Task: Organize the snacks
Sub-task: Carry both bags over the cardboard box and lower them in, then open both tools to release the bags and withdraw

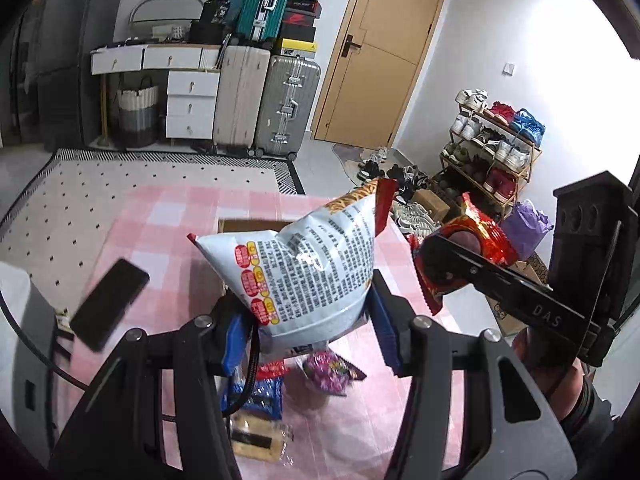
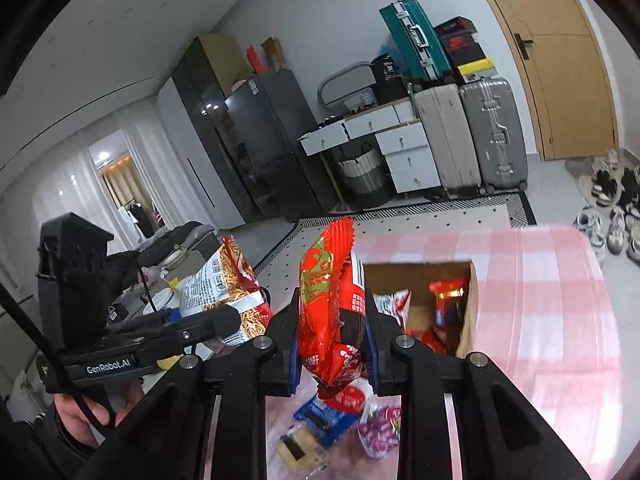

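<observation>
Holding now: I have both grippers loaded and lifted above the pink-and-white checked surface (image 1: 168, 216).
Left gripper (image 1: 308, 320): its jaws are clamped on the puffy white foil snack bag with red-and-yellow print (image 1: 304, 264), pinched at the bag's lower end; most of the bag stands up towards 12 o'clock.
Right gripper (image 2: 332, 340): jaws closed tight on the crinkly red foil snack packet (image 2: 328, 300), which pokes up and hangs below the pads.
Done so far: the open brown cardboard box (image 2: 468, 312), at 1 o'clock from the right gripper, already has red packets inside.
Still loose: a blue packet (image 2: 324, 416), a purple-pink packet (image 2: 380, 428) and a clear-wrapped yellow biscuit pack (image 2: 298, 454) lie on the surface at 6 o'clock.
Left to do: I judge both held snacks still need boxing, then those three.
Progress: roughly midway, I reckon.
</observation>
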Demonstrator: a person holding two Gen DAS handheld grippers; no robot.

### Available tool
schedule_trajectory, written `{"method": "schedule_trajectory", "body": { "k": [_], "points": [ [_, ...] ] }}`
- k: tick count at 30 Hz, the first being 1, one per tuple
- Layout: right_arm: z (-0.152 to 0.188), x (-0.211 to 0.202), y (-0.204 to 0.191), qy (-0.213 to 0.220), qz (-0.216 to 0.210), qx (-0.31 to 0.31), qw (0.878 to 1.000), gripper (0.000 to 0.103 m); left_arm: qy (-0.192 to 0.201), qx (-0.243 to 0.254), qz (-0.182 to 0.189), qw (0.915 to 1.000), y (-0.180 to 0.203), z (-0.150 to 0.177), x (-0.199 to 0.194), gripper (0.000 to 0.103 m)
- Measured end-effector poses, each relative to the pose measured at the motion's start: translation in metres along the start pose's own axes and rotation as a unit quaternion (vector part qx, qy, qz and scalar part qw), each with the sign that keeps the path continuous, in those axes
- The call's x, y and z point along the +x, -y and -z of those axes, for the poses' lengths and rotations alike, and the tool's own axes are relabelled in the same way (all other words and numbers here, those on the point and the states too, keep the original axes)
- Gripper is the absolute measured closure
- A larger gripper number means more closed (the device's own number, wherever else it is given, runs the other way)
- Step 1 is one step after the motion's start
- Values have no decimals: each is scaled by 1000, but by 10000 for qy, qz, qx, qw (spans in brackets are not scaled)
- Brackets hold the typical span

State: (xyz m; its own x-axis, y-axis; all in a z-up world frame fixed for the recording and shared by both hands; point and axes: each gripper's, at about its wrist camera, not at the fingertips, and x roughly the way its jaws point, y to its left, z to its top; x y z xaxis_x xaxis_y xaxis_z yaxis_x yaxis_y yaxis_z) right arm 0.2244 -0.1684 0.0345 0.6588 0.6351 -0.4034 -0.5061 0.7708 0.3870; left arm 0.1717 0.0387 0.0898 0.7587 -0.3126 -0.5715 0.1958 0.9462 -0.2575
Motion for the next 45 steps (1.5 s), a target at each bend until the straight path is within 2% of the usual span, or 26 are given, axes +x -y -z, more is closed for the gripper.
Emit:
{"method": "schedule_trajectory", "body": {
  "k": [5, 8, 13, 16, 22, 28, 32, 34, 36, 38, 40, 45],
  "points": [
    [-24, 17, -2, -95, 118, -125, 9998, 79, -84, 98, -75, 9999, 0, -27, 6, 53],
    [-36, 33, 3, -141, 169, -148, 9996, 79, -212, 242, -219, 9992, -2, -42, 27, 53],
    [-46, 68, 21, -344, 329, -105, 9988, 79, -500, 173, -205, 9984, -13, -56, 78, 53],
    [-45, 93, 38, -544, 426, -81, 9976, 79, -654, 245, -281, 9972, -16, -54, 110, 53],
    [-30, 141, 77, -909, 557, 54, 9943, 79, -943, 264, -185, 9950, -26, -41, 176, 53],
    [-16, 175, 99, -1156, 713, 37, 9907, 78, -1078, 313, -214, 9934, -33, -31, 214, 53],
    [-12, 184, 104, -1193, 768, -55, 9899, 77, -1126, 393, -289, 9924, -37, -25, 234, 51],
    [-11, 186, 104, -1198, 840, -119, 9892, 72, -1170, 416, -335, 9917, -38, -24, 242, 48],
    [-11, 183, 105, -1132, 844, -140, 9899, 63, -1245, 413, -357, 9907, -39, -23, 246, 42],
    [-10, 177, 104, -1060, 912, -166, 9900, 60, -1240, 371, -425, 9907, -41, -22, 245, 27],
    [-11, 170, 103, -1023, 870, -156, 9908, 60, -1208, 397, -432, 9909, -41, -21, 242, 23],
    [-10, 147, 94, -864, 851, -264, 9923, 58, -1107, 513, -576, 9909, -34, -16, 225, 23]
  ]
}}
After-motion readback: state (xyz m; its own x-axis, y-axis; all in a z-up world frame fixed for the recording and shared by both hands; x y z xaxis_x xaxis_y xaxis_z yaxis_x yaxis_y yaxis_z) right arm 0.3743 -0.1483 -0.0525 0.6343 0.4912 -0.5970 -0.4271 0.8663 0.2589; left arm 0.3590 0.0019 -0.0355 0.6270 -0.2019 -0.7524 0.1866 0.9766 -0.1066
